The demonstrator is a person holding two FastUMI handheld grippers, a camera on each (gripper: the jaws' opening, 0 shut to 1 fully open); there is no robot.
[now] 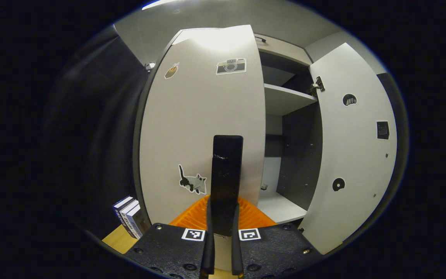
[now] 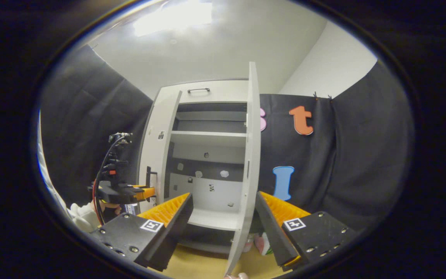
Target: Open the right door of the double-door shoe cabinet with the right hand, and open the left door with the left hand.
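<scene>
Left door gripped by its handle, right door already swung wide

From the left: in the left gripper view the left tongs (image 1: pixel 223 228) are clamped together on the tall dark handle (image 1: pixel 227 174) of the left door (image 1: pixel 199 128), which stands only partly open, its stickered face filling the middle; a few books (image 1: pixel 129 215) lean low at its left. Beyond its edge the shoe cabinet (image 1: pixel 289 99) shows bare shelves, and the right door (image 1: pixel 352 155) stands wide open. In the right gripper view the right tongs (image 2: pixel 223 228) are spread apart, holding nothing, with the right door's edge between them. The doors look like light, stiff panels on hinges; the handle seems the firm place to pull, in an arc.
</scene>
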